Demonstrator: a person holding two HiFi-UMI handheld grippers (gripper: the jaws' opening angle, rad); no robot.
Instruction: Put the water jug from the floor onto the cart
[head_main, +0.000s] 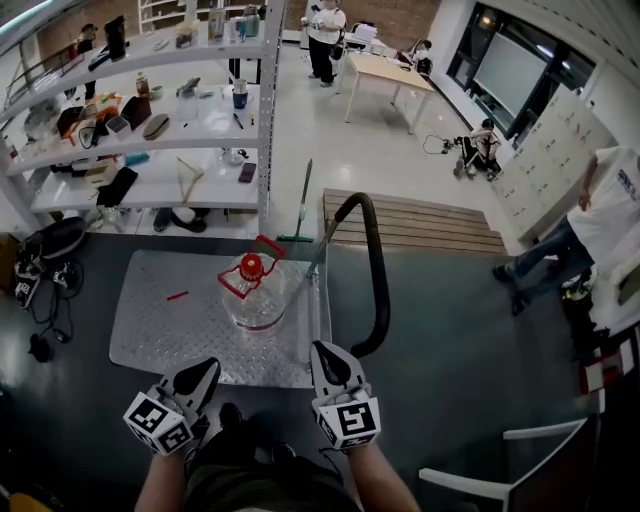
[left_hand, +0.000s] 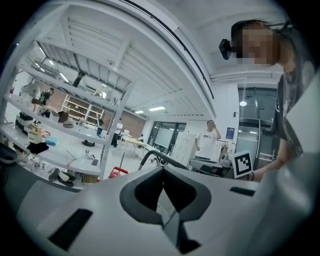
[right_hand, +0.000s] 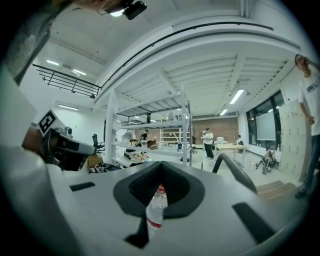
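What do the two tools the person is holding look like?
They match: the left tool and right tool have pale grey bodies with dark, notched jaw pads. Each carries a white cube printed with black square markers at its rear. No cables show. The forearms are unsleeved, and the person wears a grey short-sleeved top.

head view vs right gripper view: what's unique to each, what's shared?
Head view only: the silver diamond-plate cart deck, with a small red stick on it. Right gripper view only: the ceiling beams and the black camera on the person's head. Both: the clear plastic water jug with red cap, the cart's black loop handle, the white shelving rack.
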